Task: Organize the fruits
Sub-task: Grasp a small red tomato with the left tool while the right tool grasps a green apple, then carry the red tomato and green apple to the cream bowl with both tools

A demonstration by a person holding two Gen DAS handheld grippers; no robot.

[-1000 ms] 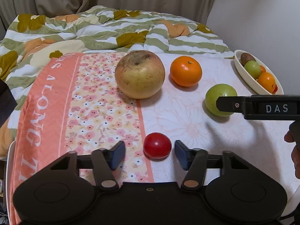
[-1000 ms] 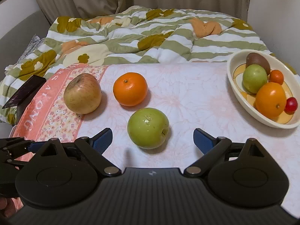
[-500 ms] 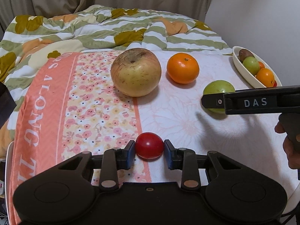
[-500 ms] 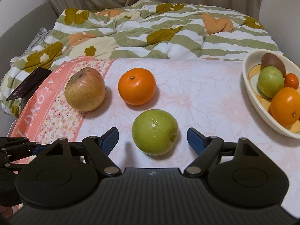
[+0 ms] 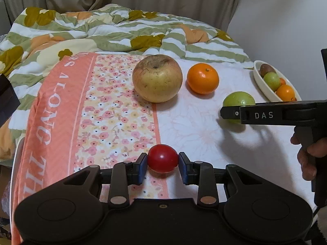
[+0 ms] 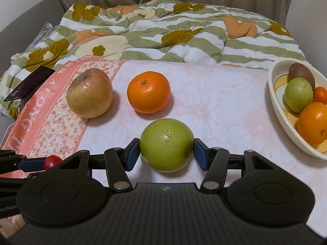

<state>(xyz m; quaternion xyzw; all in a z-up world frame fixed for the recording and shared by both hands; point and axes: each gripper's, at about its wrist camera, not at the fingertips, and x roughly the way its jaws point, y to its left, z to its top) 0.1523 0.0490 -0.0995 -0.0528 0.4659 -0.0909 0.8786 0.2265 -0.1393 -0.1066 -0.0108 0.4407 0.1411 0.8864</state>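
Lower centre of left view: small glossy red tomato (image 5: 162, 158) clamped by left gripper (image 5: 162, 164). Lower centre of right view: round green apple (image 6: 167, 145) between closing right gripper (image 6: 167, 153) pads, both touching.

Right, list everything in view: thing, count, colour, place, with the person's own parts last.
small red fruit: 1, red, near edge of the cloth, between the left gripper's pads
green fruit: 1, green, on the cloth, between the right gripper's pads
orange: 1, orange, on the cloth beyond the green fruit
large apple: 1, yellow-brown, at the cloth's floral strip, left of the orange
bowl: 1, cream, at right, holding a brown, a green and orange fruits
tablecloth: 1, white with pink floral band
quilt: 1, green-striped, behind
dark flat object: 1, far left, unidentifiable
left gripper: 1, black, shut on the small red fruit
right gripper: 1, black, jaws closing, pads at the green fruit
hand: 1, holding the right gripper's handle
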